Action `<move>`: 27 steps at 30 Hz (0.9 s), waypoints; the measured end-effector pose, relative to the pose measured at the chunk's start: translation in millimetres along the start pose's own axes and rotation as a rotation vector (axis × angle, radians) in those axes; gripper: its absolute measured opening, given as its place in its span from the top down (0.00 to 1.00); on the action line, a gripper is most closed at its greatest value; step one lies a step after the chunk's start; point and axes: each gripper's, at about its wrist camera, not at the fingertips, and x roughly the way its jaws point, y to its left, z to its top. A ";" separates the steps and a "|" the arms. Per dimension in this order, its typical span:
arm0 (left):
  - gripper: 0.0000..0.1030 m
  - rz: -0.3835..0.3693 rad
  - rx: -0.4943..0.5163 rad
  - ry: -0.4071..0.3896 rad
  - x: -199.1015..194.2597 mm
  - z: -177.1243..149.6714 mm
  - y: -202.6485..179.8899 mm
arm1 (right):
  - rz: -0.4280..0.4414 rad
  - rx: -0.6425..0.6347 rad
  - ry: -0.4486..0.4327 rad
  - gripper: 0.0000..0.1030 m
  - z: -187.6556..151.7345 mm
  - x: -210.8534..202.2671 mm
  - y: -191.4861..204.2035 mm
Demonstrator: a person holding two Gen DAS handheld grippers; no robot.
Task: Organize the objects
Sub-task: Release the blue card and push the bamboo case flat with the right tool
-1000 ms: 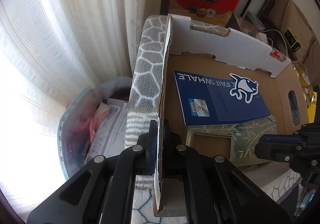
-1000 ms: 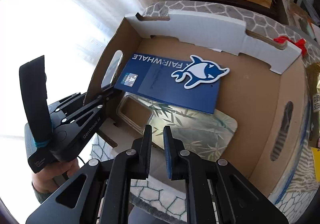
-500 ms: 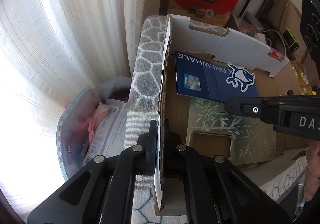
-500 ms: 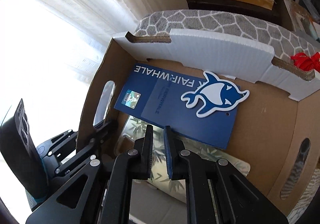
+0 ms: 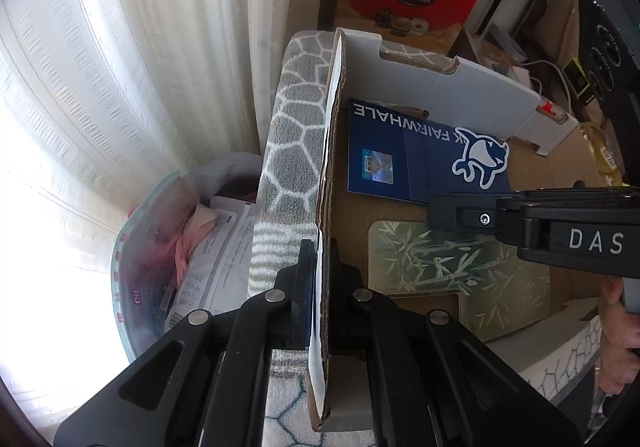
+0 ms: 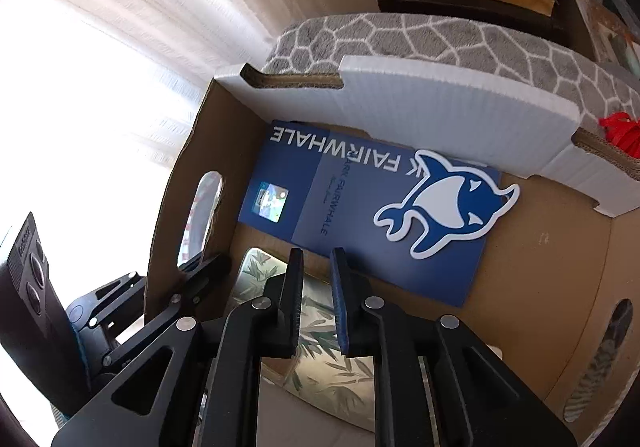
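Right claw (image 6: 316,295) has advanced further into the cardboard box (image 6: 540,247) since a second ago; fingers slightly parted, empty, hovering over the bamboo-print tray (image 6: 320,363). Left claw (image 5: 320,271) stays pinched on the box's left wall (image 5: 326,183), corrugated, white outside. Glossy blue FAIRWHALE card (image 6: 340,207) with whale cutout lies flat by the far wall. Box sits on grey hexagon-pattern plush (image 5: 292,151).

We clamp our left gripper (image 5: 320,271) on a thin upright edge. Our right gripper (image 6: 316,279) hovers, fingers slightly parted, holding nothing.
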 end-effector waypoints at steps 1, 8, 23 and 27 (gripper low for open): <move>0.96 0.001 0.000 0.000 -0.1 -0.1 0.0 | -0.007 -0.013 0.003 0.85 -0.3 -0.4 1.5; 0.96 0.005 0.007 0.003 -0.7 0.1 -0.2 | -0.008 -0.035 -0.043 0.82 -6.2 -33.6 -9.2; 0.96 0.021 0.012 0.012 1.6 5.9 -3.4 | -0.182 -0.019 0.090 0.45 -55.8 -53.9 -39.4; 0.96 0.022 0.011 0.014 2.2 6.7 -2.7 | -0.193 -0.050 0.118 0.42 -56.8 -45.1 -29.9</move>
